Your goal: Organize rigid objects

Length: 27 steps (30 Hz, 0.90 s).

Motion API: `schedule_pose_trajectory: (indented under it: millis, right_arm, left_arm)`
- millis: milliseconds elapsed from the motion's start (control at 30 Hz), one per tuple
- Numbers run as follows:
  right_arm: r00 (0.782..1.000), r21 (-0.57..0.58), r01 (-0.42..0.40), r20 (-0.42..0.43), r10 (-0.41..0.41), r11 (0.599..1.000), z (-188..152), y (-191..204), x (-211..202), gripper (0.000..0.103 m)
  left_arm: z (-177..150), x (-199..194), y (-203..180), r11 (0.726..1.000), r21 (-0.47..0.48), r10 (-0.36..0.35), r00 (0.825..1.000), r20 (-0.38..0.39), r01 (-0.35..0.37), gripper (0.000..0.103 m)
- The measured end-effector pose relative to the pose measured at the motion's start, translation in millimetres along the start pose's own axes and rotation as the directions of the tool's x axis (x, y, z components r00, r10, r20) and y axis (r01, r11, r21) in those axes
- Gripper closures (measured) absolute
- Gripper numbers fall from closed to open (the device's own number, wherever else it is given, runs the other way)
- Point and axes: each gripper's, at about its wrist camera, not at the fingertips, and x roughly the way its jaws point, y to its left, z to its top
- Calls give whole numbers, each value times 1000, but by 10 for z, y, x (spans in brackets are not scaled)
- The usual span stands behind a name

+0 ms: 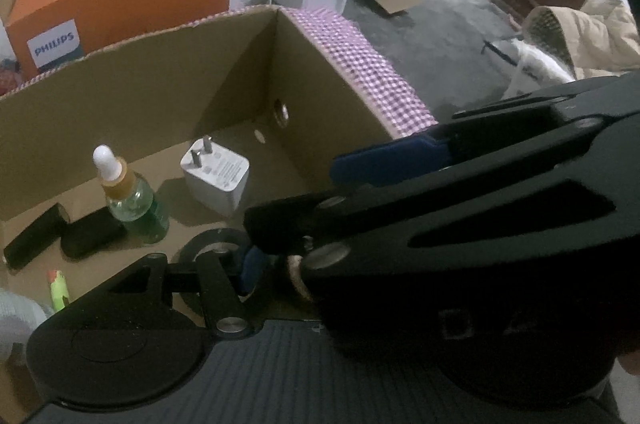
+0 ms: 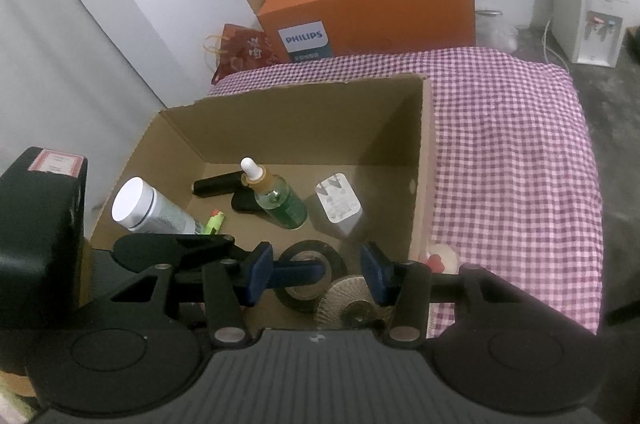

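**Both grippers over an open carton of small items**

Nearest in the right wrist view, the right gripper [image 2: 320, 276] has its blue fingers [image 2: 258, 272] parted on either side of one black tape roll [image 2: 308, 264]; the pads stand clear of it, grasping nothing. Just beside the roll lies one ribbed, disc-shaped piece [image 2: 348, 300], partly hidden. The left gripper [image 1: 304, 248] shows only one blue finger [image 1: 250, 270] in its own view, the other being behind the right gripper's black body, so I cannot tell whether it grips anything.

All of this lies inside one cardboard box [image 2: 292, 104] resting on a purple checked surface [image 2: 512, 144]. Further in the box are one white cylindrical container [image 2: 148, 204] lying tilted, one small green-and-orange item [image 2: 214, 222], one upright green dropper bottle [image 2: 276, 198], one white plug adapter [image 2: 338, 202] with its two prongs up, and two dark oblong objects [image 2: 218, 184] behind the bottle.

Beyond the box stands one orange Philips carton [image 2: 372, 4] inside a larger open box, with one red bag [image 2: 244, 50] beside it and one white water dispenser [image 2: 592, 20] at far right.
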Motion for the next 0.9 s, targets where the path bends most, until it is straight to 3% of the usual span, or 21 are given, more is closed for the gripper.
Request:
schedule_pose_trajectory:
  millis: [200, 400, 500, 667, 800, 900]
  right_arm:
    - [1000, 7, -8, 17, 8, 1000, 5, 18, -46, 51]
    - [996, 40, -55, 77, 52, 998, -55, 60, -236, 51]
    - [990, 51, -69, 131, 62, 996, -150, 115, -404, 51]
    - [971, 89, -82, 231, 59, 993, -376, 197, -743, 44]
    - [953, 110, -55, 302, 20, 992, -585, 293, -978, 37]
    - [943, 146, -59, 333, 7, 988, -742, 349, -1114, 28]
  left_arm:
    - [7, -89, -3, 1000, -2, 13, 1000, 19, -13, 44]
    - [-57, -404, -29, 998, 5, 55, 994, 91, -56, 32]
    - [-133, -610, -30, 996, -3, 89, 987, 137, -90, 20]
    - [-390, -1014, -53, 976, -16, 214, 950, 228, -216, 1]
    - [-606, -1306, -65, 947, -63, 319, 909, 268, -313, 0]
    - [-722, -1451, -60, 941, -100, 340, 899, 276, -324, 0]
